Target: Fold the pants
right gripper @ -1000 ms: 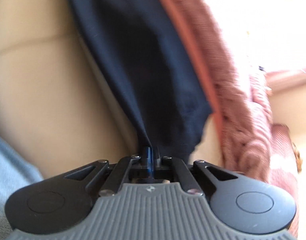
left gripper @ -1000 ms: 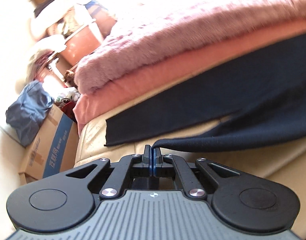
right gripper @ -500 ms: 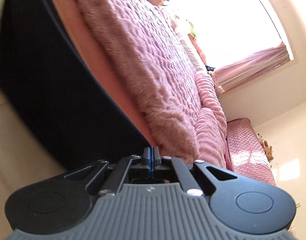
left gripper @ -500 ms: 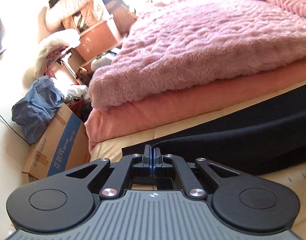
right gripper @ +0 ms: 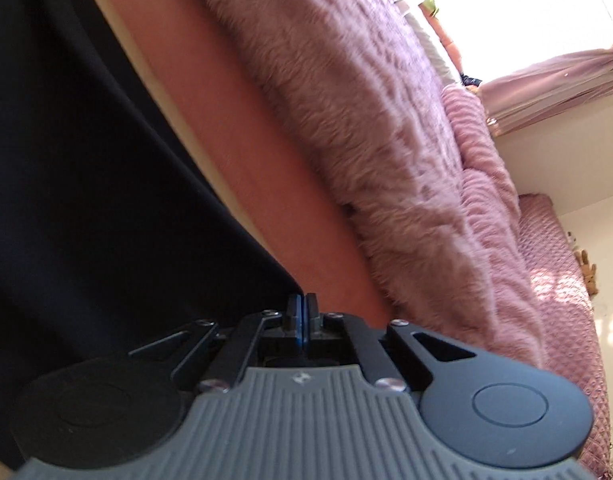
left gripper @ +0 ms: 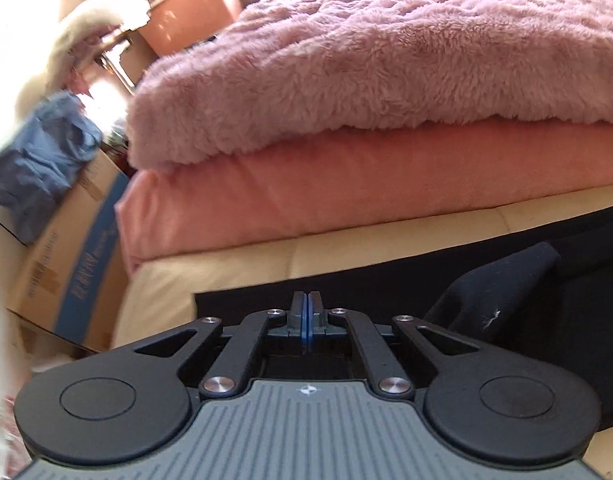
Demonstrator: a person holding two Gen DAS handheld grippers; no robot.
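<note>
The dark pants point(left gripper: 506, 304) have been carried over onto themselves and now lie doubled on the cream surface point(left gripper: 234, 264) beside the pink blanket point(left gripper: 386, 60), so the first fold looks laid. A second ago a hem was pinched by the left gripper point(left gripper: 305, 312); its jaws now appear pressed together on nothing, a loose corner lying just beside them. The right gripper point(right gripper: 301, 312) is pressed together at the pants' edge, though whether cloth is pinched cannot be told.

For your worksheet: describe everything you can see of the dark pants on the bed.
The pants are dark navy, nearly black, of soft matte fabric. They lie spread along the cream edge of the mattress, below the pink blanket. One part is doubled over, with a corner standing loose above the lower layer and a small white mark on it. Their far ends are out of frame.
</note>
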